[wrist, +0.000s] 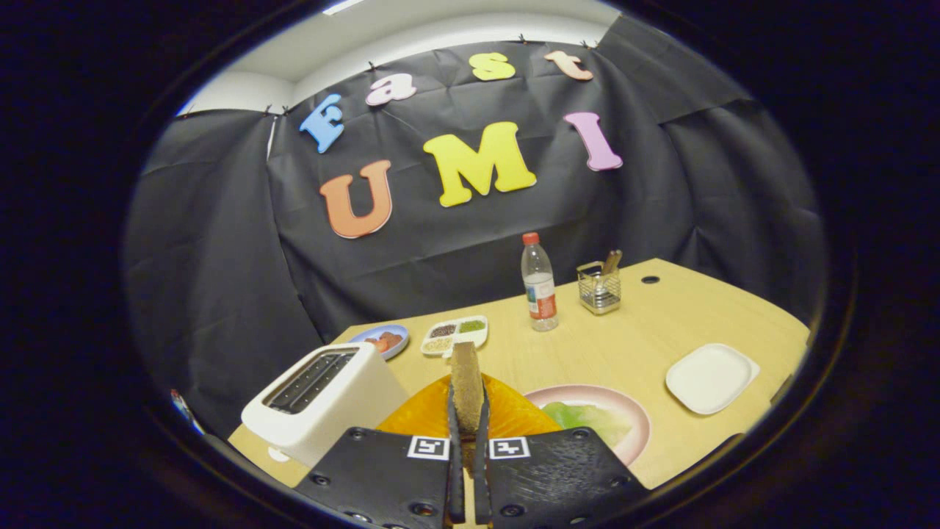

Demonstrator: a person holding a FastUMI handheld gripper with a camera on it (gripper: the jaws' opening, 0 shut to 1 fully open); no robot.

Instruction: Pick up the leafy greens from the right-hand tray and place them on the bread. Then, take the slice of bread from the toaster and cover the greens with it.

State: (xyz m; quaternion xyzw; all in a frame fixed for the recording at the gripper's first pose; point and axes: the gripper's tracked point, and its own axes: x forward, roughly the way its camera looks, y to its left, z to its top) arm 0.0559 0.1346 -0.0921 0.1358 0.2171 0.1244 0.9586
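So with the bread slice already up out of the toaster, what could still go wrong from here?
1. The gripper pinches the bread slice on edge between narrow jaws; it may crumble or slip.
2. The slice stands upright, so it must be tipped flat to cover the greens on the pink plate, and could land askew.
3. The toaster sits close beside the jaws; a careless swing might knock it.

Water bottle (540, 283) beside wire caddy (598, 286) (near the wall), sectioned dish (454, 335)
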